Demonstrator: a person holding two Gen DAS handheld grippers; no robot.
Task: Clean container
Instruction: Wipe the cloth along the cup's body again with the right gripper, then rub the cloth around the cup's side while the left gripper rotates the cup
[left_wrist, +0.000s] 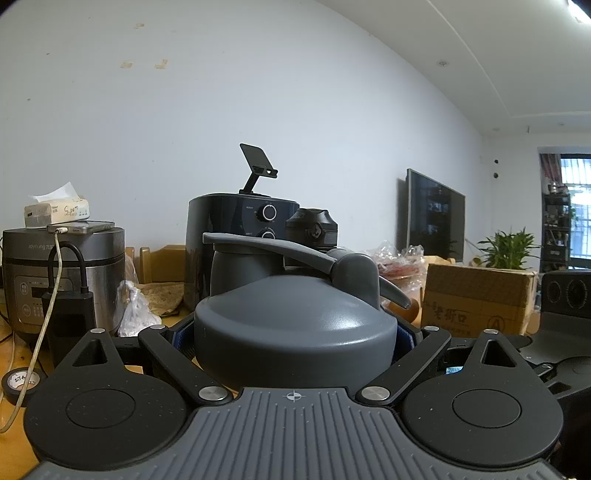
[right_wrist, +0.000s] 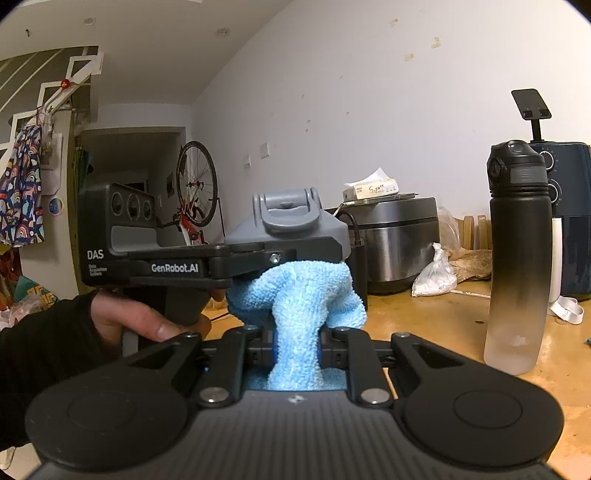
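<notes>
Gripping a grey container lid, left gripper, right gripper clenched on blue cloth, seemingly touching the lid, black bottle standing right.

The right gripper pinches a blue cloth, bunched against what looks like the underside of a grey container clamped in the left gripper. A black-to-clear bottle stands upright toward the table's right edge.
</notes>
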